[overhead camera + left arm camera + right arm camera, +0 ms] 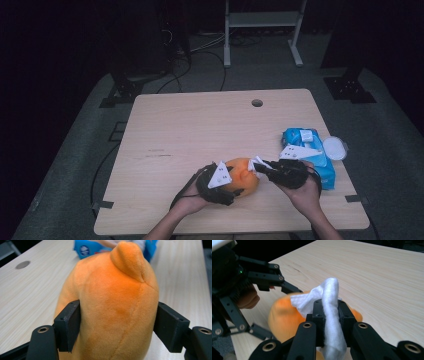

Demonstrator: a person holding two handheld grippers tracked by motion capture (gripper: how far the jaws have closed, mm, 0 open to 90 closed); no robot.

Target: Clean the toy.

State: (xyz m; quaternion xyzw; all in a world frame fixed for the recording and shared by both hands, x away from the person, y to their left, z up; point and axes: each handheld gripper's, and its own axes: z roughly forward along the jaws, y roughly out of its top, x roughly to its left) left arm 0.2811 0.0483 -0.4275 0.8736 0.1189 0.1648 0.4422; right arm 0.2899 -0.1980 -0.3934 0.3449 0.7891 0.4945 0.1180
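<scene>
My left gripper (117,330) clamps the orange plush toy (112,305), soft, rounded, with a stubby nub, near the table's (200,125) front edge. My right gripper (329,315) pinches a white wipe (329,312) against it.

An orange plush toy (243,176) with soft, short pile and a rounded body lies on the pale wooden desk (200,130) near its front edge; a stubby nub juts from its top and stitched seams run down its side. Its body is squeezed in at both flanks. A white wipe (332,315), folded into a thick crumpled strip, stands upright against the toy's upper surface.
</scene>
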